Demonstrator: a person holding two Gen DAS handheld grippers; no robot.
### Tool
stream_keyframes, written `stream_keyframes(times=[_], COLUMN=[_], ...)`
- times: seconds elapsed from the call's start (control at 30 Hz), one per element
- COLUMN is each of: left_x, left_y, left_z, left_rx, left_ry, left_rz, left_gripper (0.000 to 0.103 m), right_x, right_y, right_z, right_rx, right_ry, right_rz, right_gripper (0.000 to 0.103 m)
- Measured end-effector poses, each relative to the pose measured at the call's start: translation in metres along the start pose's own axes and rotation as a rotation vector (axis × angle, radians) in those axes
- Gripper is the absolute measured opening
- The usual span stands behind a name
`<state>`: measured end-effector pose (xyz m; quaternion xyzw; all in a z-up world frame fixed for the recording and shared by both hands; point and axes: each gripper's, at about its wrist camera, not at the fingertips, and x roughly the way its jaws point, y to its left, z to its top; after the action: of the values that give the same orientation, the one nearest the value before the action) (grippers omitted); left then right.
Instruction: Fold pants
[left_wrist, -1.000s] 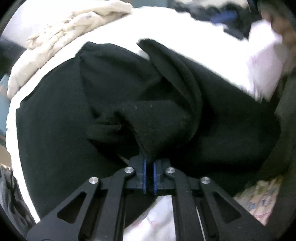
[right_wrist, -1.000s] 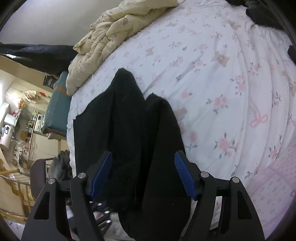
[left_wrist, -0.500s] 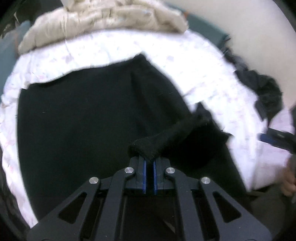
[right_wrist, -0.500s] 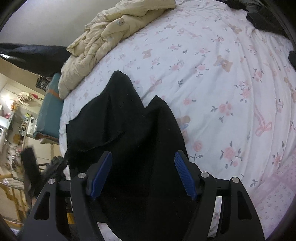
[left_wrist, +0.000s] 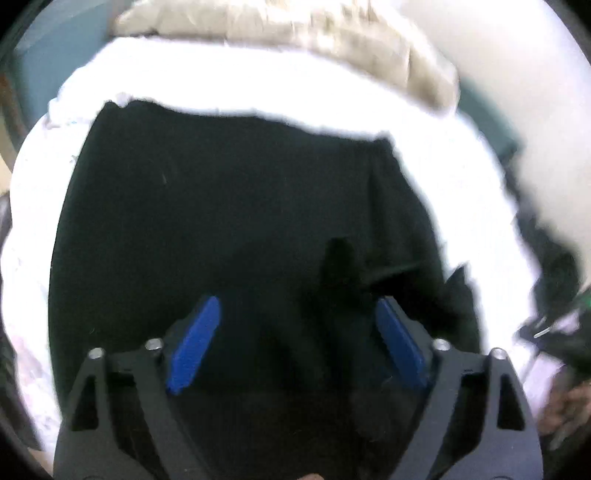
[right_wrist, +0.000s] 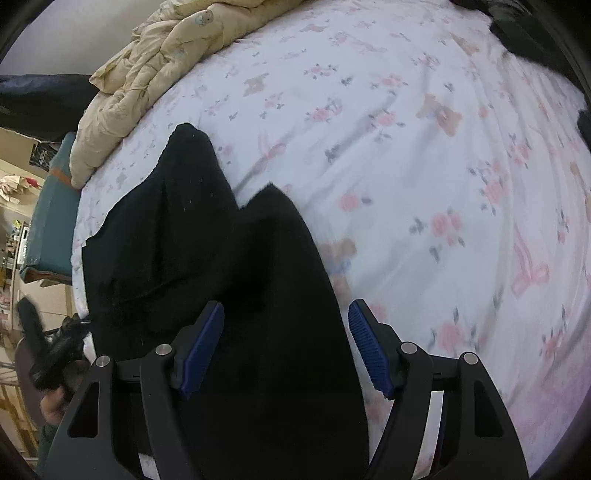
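Left gripper jaws opening, black pants spread below, unpinched. Right gripper fingers spread, straddling pants fabric, pads clear.

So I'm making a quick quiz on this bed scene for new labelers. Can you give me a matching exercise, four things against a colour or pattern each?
Things:
1. pants
2. quilt
3. bedsheet
4. pads of the right tongs

Colours or patterns:
a. white with pink flowers, bows and bears
b. blue
c. black
d. cream, crumpled

Pairs: 1-c, 2-d, 3-a, 4-b
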<state>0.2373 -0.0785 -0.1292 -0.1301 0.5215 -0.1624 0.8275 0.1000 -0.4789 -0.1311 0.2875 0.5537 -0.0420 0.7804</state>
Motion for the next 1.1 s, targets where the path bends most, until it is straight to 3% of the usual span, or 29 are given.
stream_keyframes(times=[0.07, 0.17, 0.27, 0.4, 0.57, 0.67, 0.77, 0.83, 0.87, 0.9, 0.97, 1.1], left_x=[-0.007, -0.005, 0.013, 0.036, 0.052, 0.053, 0.049, 0.053, 0.053, 0.05, 0.04, 0.023], left_y=[0.006, -0.004, -0.018, -0.029, -0.042, -0.048, -0.046, -0.04, -0.039, -0.035, -0.032, -0.032], left_z=[0.003, -0.001, -0.013, -0.022, -0.022, -0.02, -0.014, -0.01, -0.01, -0.009, -0.008, -0.006], left_rx=[-0.047, 0.027, 0.114, 0.142, 0.167, 0.192, 0.182, 0.153, 0.148, 0.131, 0.108, 0.118], left_ry=[-0.027, -0.021, 0.048, 0.062, 0.042, 0.025, 0.006, 0.034, 0.045, 0.04, 0.028, 0.012], left_rz=[-0.003, 0.023, 0.045, 0.06, 0.004, -0.039, -0.077, -0.116, -0.113, -0.118, -0.146, -0.116], left_gripper=[0.085, 0.085, 0.085, 0.085, 0.083, 0.074, 0.046, 0.0, 0.002, 0.002, 0.001, 0.001], right_x=[0.005, 0.009, 0.014, 0.03, 0.067, 0.086, 0.101, 0.105, 0.108, 0.109, 0.098, 0.05], right_y=[0.005, 0.009, 0.012, 0.011, 0.012, 0.007, 0.004, 0.006, 0.007, 0.009, 0.016, 0.02], right_z=[0.007, 0.014, 0.023, 0.041, 0.057, 0.063, 0.069, 0.072, 0.074, 0.075, 0.072, 0.074], right_rx=[-0.01, -0.03, -0.059, -0.124, -0.221, -0.195, -0.17, -0.171, -0.169, -0.17, -0.218, -0.261], right_ry=[-0.007, -0.018, -0.031, -0.049, -0.012, 0.022, 0.048, 0.055, 0.071, 0.085, 0.054, -0.052], right_rz=[-0.004, 0.006, -0.007, -0.068, -0.097, -0.067, -0.018, 0.026, 0.065, 0.076, 0.06, 0.107], right_gripper=[0.072, 0.072, 0.072, 0.072, 0.071, 0.071, 0.071, 0.05, 0.016, 0.009, 0.004, 0.004])
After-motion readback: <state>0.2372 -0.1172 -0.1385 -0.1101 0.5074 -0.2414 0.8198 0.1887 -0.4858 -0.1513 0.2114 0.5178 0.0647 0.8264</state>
